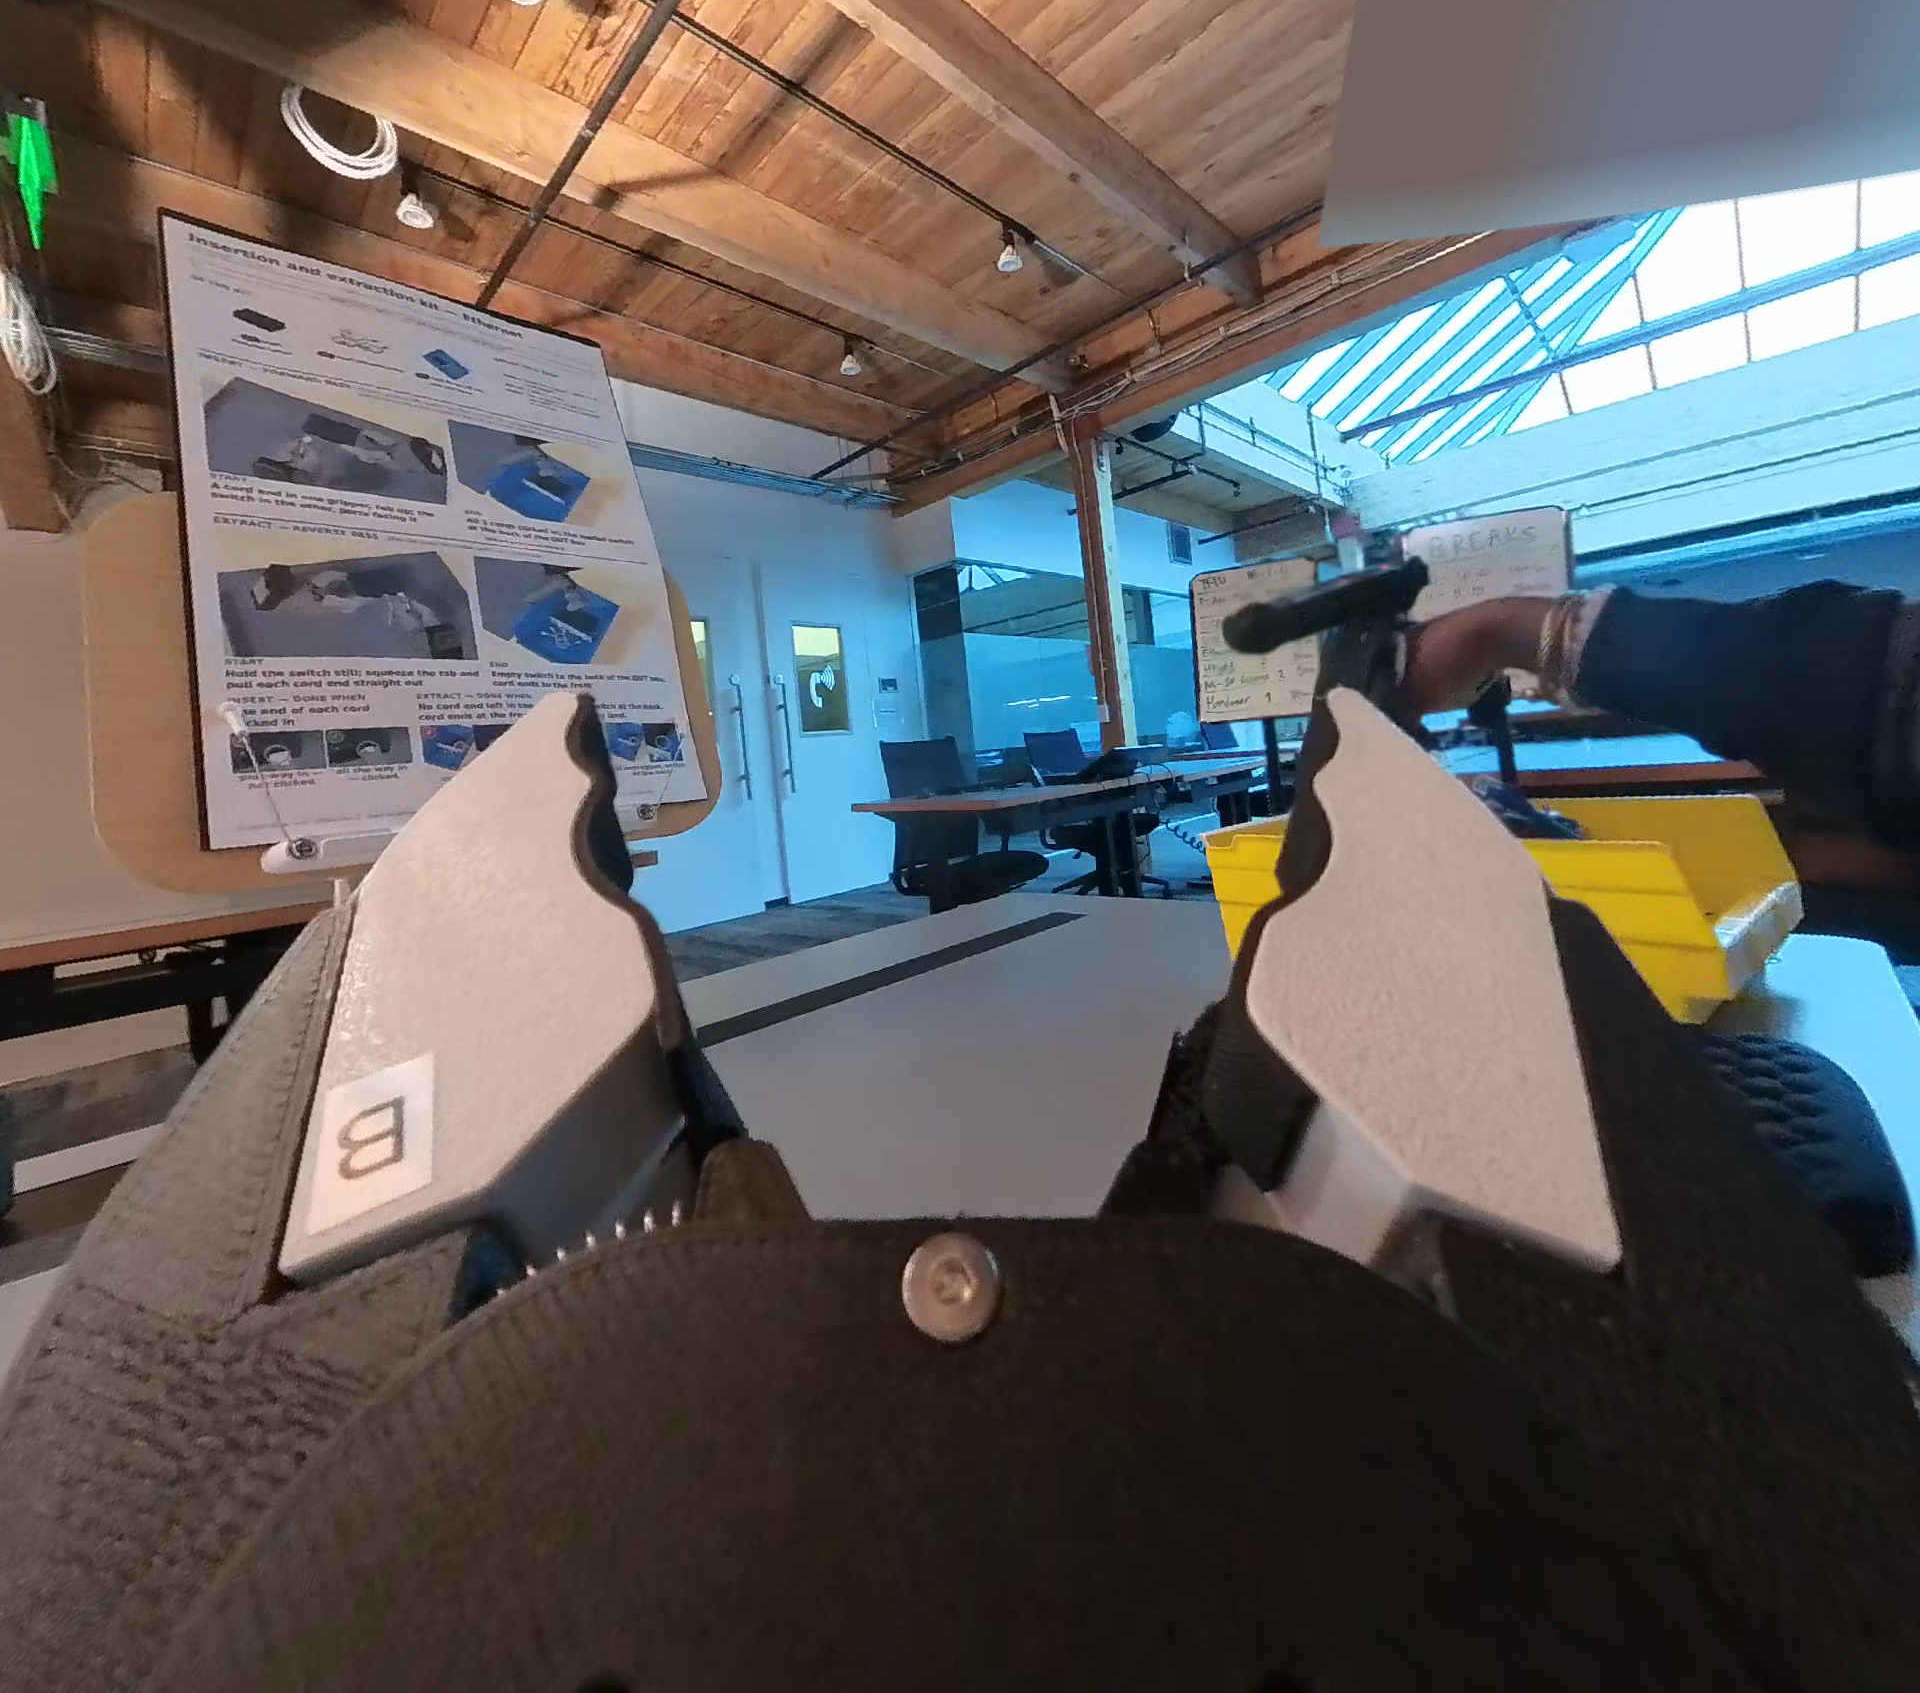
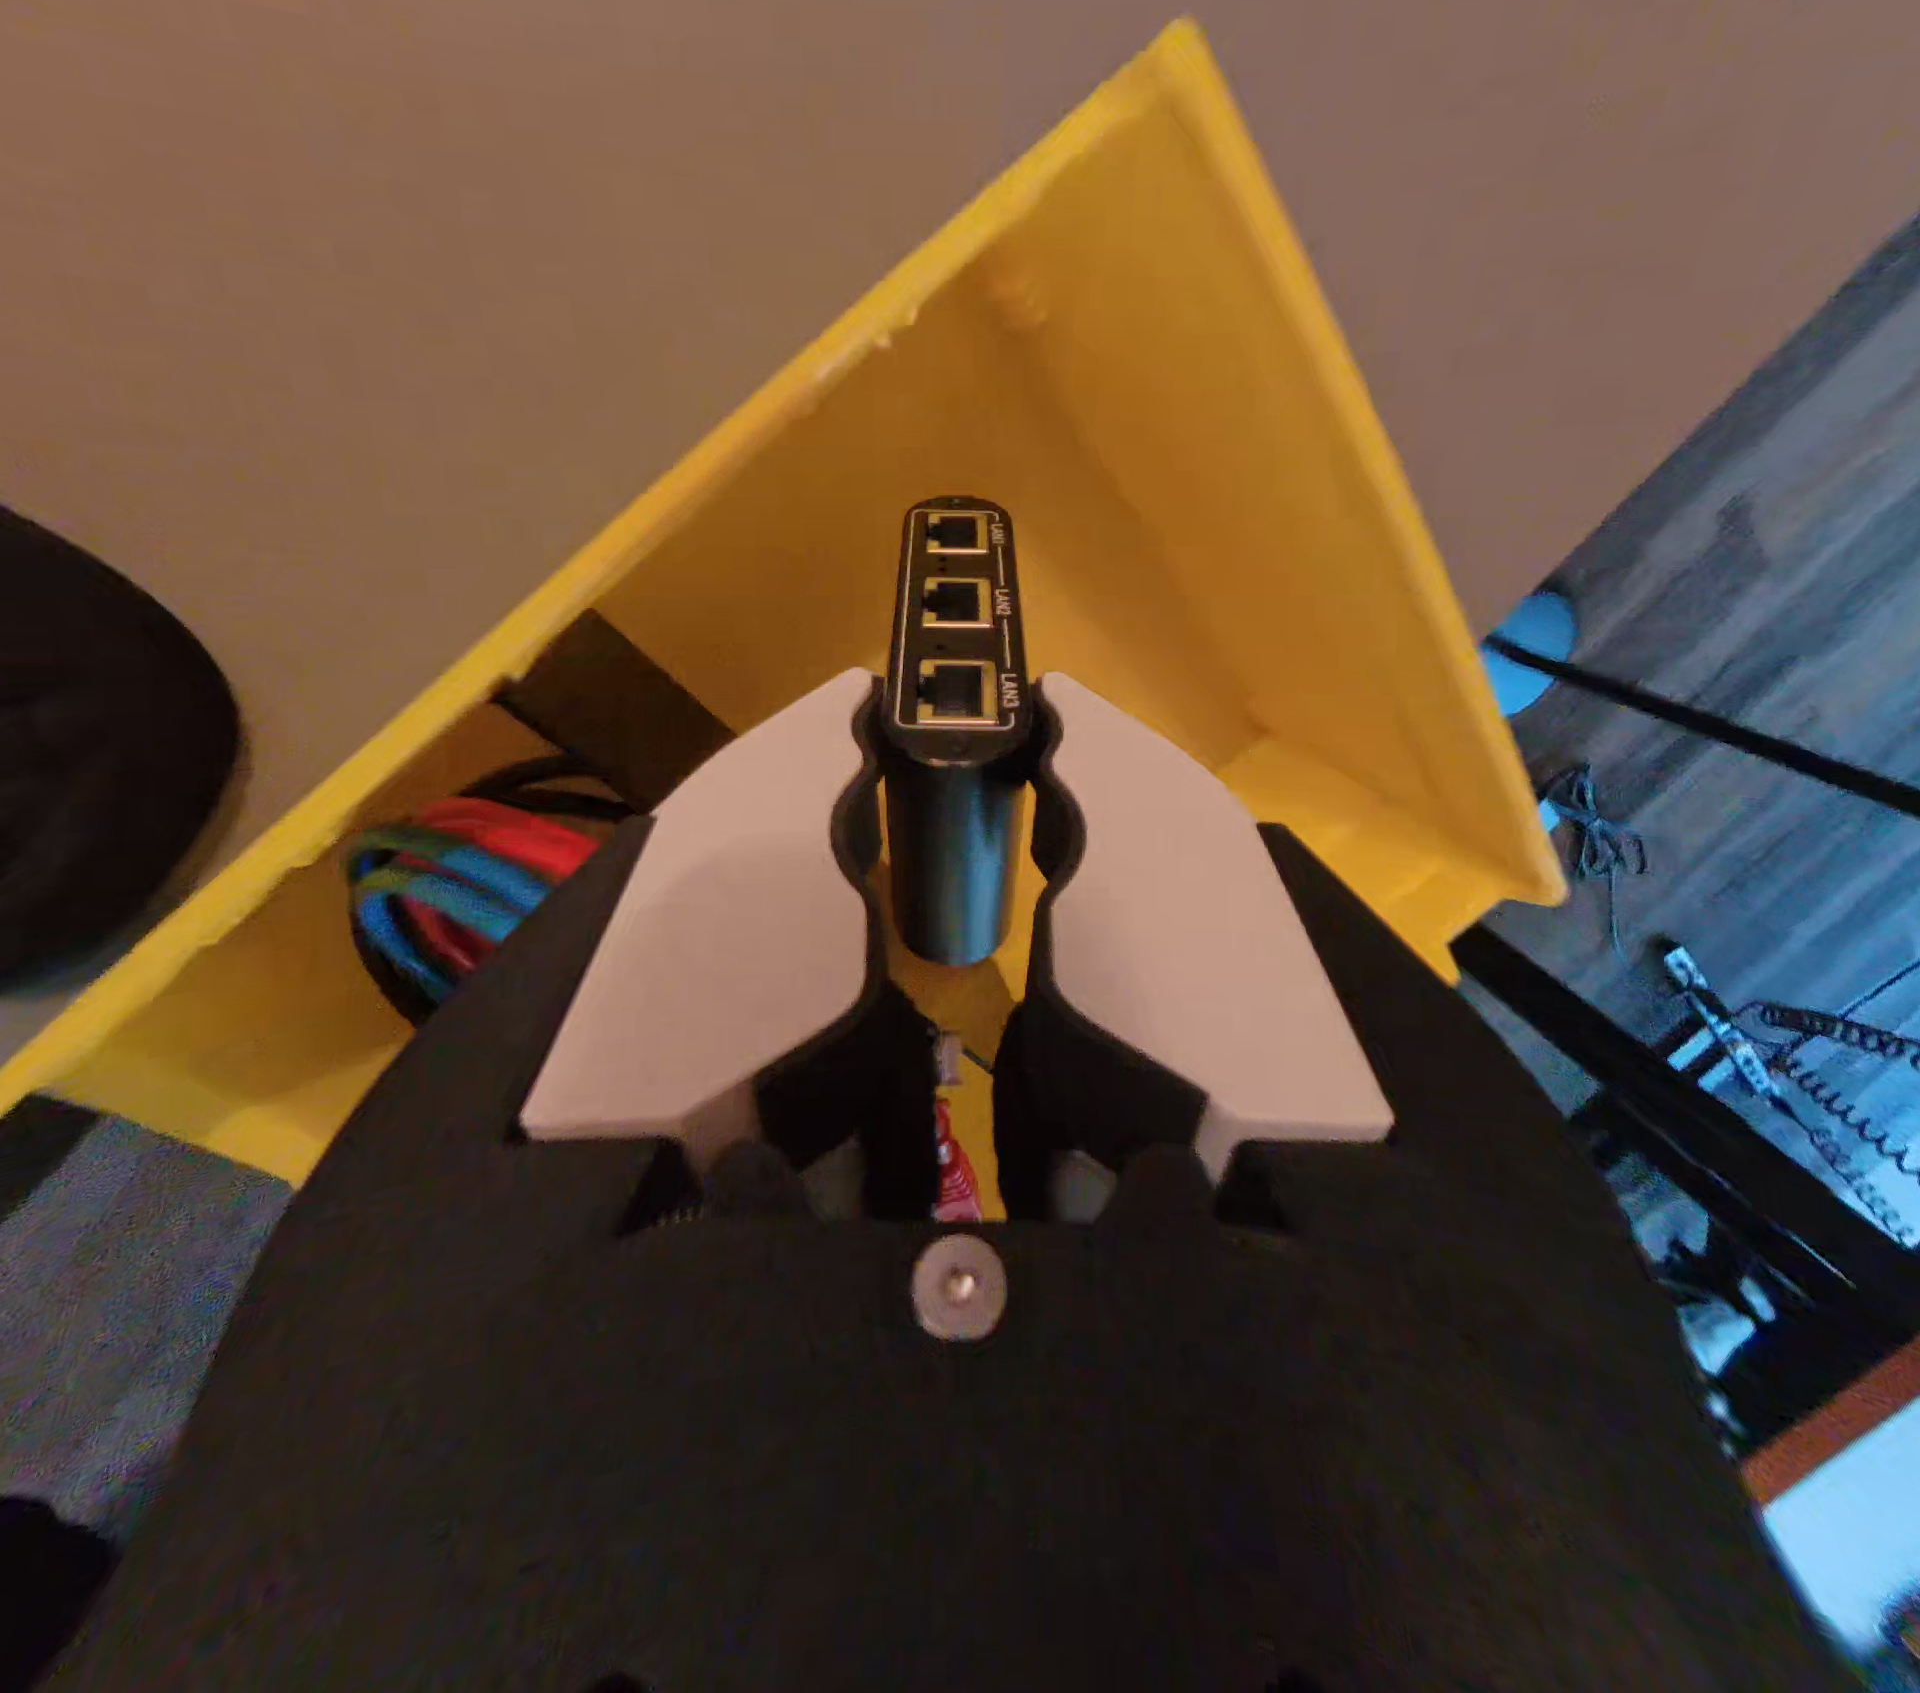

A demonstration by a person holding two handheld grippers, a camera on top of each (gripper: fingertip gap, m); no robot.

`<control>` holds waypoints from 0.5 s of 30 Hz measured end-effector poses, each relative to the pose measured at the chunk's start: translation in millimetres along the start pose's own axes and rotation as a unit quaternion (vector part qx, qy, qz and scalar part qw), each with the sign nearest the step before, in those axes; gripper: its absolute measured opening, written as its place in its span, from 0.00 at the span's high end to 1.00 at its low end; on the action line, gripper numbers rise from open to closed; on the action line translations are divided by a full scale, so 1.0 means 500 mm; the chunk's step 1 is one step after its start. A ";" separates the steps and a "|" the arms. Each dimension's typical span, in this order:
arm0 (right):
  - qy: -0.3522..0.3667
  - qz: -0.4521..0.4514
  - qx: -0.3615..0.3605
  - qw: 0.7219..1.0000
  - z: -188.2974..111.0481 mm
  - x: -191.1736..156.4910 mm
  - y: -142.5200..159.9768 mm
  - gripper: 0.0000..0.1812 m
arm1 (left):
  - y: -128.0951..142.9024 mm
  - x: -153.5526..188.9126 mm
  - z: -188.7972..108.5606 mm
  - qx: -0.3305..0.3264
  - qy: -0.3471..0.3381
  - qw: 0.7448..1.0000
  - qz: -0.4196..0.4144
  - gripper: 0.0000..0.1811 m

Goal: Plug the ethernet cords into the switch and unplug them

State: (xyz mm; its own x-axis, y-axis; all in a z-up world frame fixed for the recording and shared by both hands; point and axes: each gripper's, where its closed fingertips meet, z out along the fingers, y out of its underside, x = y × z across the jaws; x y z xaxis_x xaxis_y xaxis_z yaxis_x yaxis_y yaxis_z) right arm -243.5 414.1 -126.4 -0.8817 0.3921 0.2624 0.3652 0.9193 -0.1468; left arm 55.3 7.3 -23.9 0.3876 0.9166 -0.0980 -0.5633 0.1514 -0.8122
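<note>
yellow bin (image 2: 1195, 438) walls surround right claw (image 2: 954, 713) clamping switch (image 2: 956, 635); cords (image 2: 457, 885) beside; left claw (image 1: 961, 770) spread empty.

Left tool (image 1: 956, 770) spread empty, yellow bin (image 1: 1621, 885) beyond

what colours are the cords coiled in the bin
Red, blue and green cords, coiled in the yellow bin; best seen in the right wrist view.
</note>
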 end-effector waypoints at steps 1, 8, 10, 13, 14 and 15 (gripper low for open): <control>-0.008 -0.003 -0.021 1.000 0.017 0.000 0.008 0.87 | 0.002 0.000 0.001 -0.003 0.000 1.000 0.003 0.32; -0.036 -0.003 -0.079 0.996 0.056 0.009 0.015 0.87 | 0.000 -0.004 0.000 -0.001 -0.004 1.000 0.002 0.33; -0.050 -0.001 -0.074 0.996 0.063 0.006 0.008 0.86 | 0.000 -0.004 0.000 -0.001 -0.004 1.000 0.002 0.33; -0.066 -0.006 -0.082 0.994 0.078 0.003 0.010 0.86 | 0.002 -0.005 0.000 -0.003 -0.004 1.000 0.002 0.33; -0.068 -0.008 -0.087 0.994 0.083 0.005 0.011 0.86 | 0.002 -0.005 0.000 -0.004 -0.004 1.000 0.003 0.32; -0.068 -0.009 -0.090 0.994 0.088 0.007 0.012 0.86 | 0.002 -0.005 0.001 -0.004 -0.003 1.000 0.002 0.33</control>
State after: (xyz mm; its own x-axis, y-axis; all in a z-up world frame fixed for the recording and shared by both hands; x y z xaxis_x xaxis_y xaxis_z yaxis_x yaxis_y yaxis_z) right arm -257.6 419.6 -168.2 -0.9168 0.3777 0.1299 0.3847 0.9225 0.0325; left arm 53.6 5.4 -24.4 0.3801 0.9198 -0.0976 -0.5590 0.1443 -0.8165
